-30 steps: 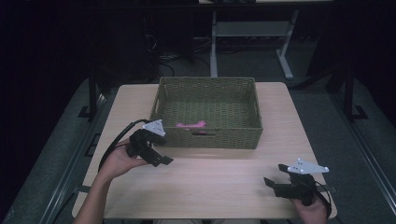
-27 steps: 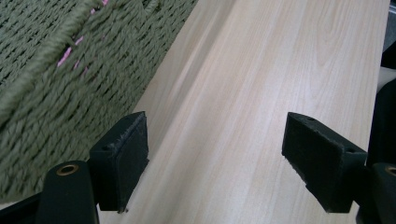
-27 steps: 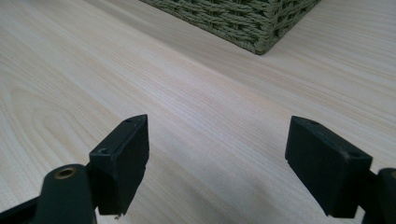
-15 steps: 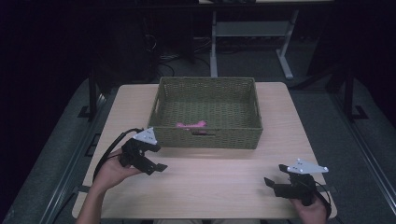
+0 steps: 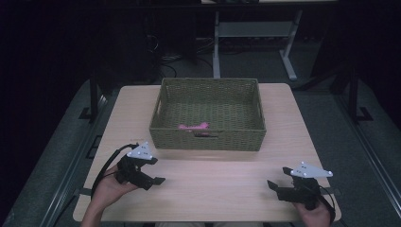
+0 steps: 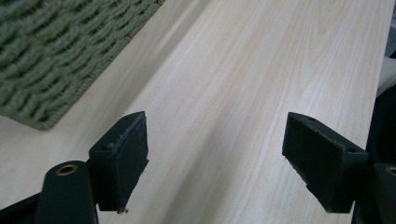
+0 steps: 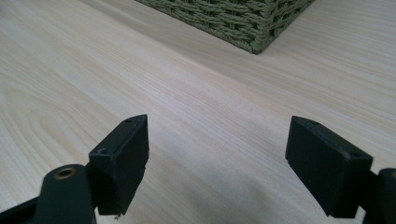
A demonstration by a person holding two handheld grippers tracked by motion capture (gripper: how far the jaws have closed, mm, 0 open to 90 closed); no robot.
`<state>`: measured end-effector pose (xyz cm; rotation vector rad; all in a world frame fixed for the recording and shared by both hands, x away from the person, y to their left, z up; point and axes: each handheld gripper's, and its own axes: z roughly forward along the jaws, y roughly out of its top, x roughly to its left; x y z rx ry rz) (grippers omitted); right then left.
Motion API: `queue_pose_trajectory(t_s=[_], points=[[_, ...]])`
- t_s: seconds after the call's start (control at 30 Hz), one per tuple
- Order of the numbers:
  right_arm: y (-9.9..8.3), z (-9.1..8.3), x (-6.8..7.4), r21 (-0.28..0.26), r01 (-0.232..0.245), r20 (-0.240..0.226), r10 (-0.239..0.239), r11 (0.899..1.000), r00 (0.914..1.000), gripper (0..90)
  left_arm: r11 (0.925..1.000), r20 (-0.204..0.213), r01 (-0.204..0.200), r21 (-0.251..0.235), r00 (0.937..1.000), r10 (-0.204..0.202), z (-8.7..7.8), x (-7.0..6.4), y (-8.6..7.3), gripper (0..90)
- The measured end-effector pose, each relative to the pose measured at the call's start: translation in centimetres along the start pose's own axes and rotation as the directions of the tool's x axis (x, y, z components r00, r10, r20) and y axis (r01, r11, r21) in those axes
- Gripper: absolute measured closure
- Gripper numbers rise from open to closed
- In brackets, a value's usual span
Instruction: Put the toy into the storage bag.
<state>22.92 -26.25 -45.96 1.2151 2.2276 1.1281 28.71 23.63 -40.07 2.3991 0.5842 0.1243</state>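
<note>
I am holding the left gripper (image 5: pixel 153 178) and right gripper (image 5: pixel 275 185) low over the bench (image 5: pixel 222 184), jaws spread and gripping nothing, while the pink thing (image 5: pixel 193 126) is lying inside the woven basket (image 5: pixel 208 139).

Left gripper (image 5: pixel 158 180): held low over the table (image 5: pixel 227 189), near its front-left part, jaws pointing toward the table's middle.
Left jaws: spread wide apart with nothing between them, bare tabletop showing in the gap in the left gripper view.
Left hand (image 5: pixel 109 188): wrapped around the gripper's rear, forearm coming in over the table's front edge.
Right gripper (image 5: pixel 274 185): held low over the table's front-right part, jaws pointing toward the table's middle.
Right jaws: spread wide, gap empty.
Right hand (image 5: pixel 314 215): at the table's front edge, gripping from behind.
Spacing: the two grippers are well apart across the table's front.
</note>
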Motion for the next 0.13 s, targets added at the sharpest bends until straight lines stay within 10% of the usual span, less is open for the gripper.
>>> queue_pose_trajectory(t_s=[0.13], points=[[0.06, -0.17, 0.01, -0.010, 0.010, 0.001, -0.010, 1.000, 1.0000, 21.0, 0.9991, -0.010, 0.024, -0.035, 0.9996, -0.025, 0.70, -0.41, -1.08, 21.2]])
